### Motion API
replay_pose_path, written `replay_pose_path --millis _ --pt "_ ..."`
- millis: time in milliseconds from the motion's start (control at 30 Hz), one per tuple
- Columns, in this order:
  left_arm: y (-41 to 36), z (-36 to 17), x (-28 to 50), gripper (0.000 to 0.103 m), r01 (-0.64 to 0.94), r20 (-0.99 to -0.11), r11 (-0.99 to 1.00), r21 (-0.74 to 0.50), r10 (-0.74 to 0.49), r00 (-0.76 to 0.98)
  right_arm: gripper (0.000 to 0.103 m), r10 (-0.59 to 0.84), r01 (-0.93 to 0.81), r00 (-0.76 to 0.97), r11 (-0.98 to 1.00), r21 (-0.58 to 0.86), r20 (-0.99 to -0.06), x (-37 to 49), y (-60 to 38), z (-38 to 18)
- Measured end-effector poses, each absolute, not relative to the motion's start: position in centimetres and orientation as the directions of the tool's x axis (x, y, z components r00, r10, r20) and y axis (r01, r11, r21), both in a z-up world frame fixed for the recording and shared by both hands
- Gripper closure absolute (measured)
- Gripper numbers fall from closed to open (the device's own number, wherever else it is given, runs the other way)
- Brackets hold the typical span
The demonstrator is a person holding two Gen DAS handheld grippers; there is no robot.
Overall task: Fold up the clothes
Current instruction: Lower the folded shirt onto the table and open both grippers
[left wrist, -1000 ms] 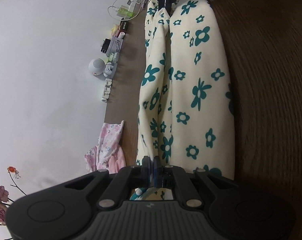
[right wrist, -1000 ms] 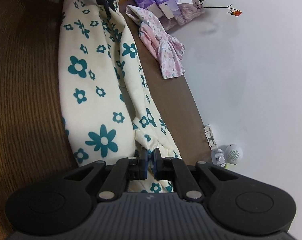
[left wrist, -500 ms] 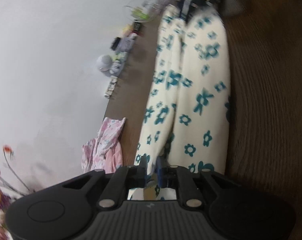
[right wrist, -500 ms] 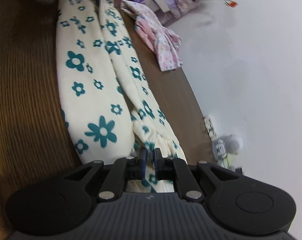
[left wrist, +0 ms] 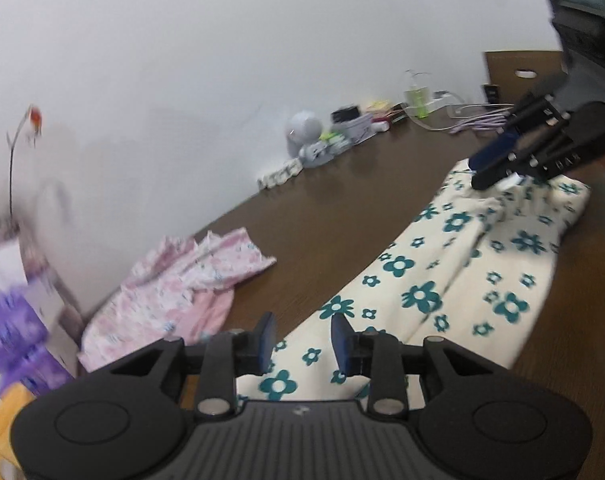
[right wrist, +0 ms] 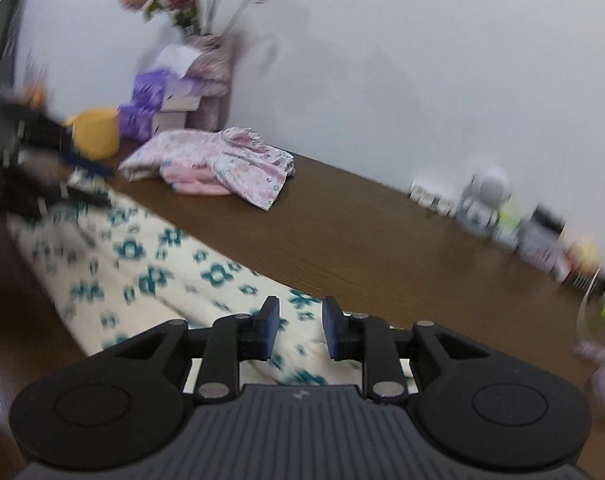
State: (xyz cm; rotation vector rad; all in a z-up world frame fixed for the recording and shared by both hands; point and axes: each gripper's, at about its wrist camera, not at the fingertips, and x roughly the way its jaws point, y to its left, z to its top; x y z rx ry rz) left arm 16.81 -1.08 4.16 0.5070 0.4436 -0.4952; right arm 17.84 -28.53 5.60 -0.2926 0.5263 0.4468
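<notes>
Left wrist risk: the folded edge could be snagged by the opening, empty left gripper (left wrist: 302,338) and dragged open.
Left wrist garment: cream floral garment (left wrist: 454,280) is laid lengthwise on the table (left wrist: 342,208).
Right wrist risk: the fold could be disturbed by the opening, empty right gripper (right wrist: 298,326).
Right wrist garment: blurred, folded narrow.

A cream cloth garment printed with teal flowers (left wrist: 454,276) lies on a dark brown wood-grain surface (left wrist: 342,216). Beside it is a crumpled pale pink floral garment (left wrist: 174,284), against a plain white wall (left wrist: 182,60).
</notes>
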Motion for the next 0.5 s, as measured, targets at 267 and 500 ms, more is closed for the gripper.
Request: replay_pose_path --millis 267,500 --pt "0.4 1.7 18.3 0.070 0.527 -0.611 0.823 0.212 -0.309 0.729 0.081 0.253 -0.404 0.733 0.909 -0.105 -0.631 19.2 -28.9 1.7" --pt "1.3 1.5 18.5 0.066 0.513 -0.601 0.844 0.157 -0.330 0.728 0.081 0.287 -0.366 0.752 0.931 -0.013 -0.594 19.0 -30.4 2.2"
